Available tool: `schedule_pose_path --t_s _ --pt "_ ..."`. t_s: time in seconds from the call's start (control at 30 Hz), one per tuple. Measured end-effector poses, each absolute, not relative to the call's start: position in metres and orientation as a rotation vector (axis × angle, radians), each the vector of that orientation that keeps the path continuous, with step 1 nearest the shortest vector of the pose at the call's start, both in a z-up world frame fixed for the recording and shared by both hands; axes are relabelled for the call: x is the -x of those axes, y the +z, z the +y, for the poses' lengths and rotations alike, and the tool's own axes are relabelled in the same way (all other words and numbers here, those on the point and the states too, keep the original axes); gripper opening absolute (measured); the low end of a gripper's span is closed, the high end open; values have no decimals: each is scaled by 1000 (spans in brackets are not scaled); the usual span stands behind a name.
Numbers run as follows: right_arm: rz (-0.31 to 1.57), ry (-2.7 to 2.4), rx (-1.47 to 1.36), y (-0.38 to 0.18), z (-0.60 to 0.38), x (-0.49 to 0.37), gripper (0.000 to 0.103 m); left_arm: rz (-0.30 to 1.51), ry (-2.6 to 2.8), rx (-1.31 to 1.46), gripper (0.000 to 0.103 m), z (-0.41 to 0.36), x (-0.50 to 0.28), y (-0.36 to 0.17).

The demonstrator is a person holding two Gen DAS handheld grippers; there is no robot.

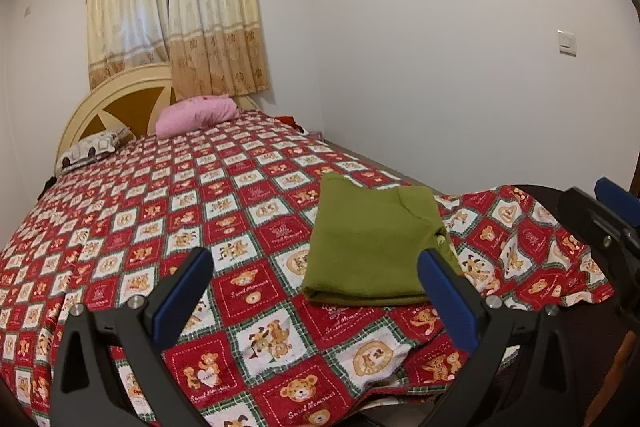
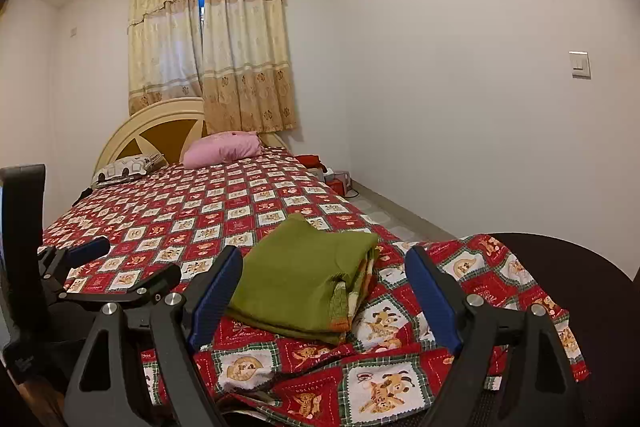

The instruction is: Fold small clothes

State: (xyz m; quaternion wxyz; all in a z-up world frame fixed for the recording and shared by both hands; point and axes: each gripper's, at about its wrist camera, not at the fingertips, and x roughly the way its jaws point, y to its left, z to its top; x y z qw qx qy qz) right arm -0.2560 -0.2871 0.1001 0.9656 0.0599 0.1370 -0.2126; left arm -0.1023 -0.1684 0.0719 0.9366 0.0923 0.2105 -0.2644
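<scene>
A pink pillow (image 1: 196,115) is lying against the cream headboard (image 1: 116,95), beside a patterned pillow (image 1: 94,147). Beige curtains (image 2: 208,39) are hanging behind; a light switch (image 2: 579,64) is sitting on the white wall.

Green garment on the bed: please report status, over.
Left gripper and right gripper both open, holding nothing. Green garment folded, resting on the bedspread. Nothing in the way.

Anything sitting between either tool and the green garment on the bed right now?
Nothing visible. The green garment lies folded on the bedspread, with only bare bedspread between it and the open left tool and open right tool.
</scene>
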Motion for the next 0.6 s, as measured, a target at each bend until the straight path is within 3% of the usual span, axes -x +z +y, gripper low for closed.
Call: schedule_pose_path --t_s 0.6 --pt "298 -432 -138 96 -293 254 84 546 -543 -173 103 -171 87 61"
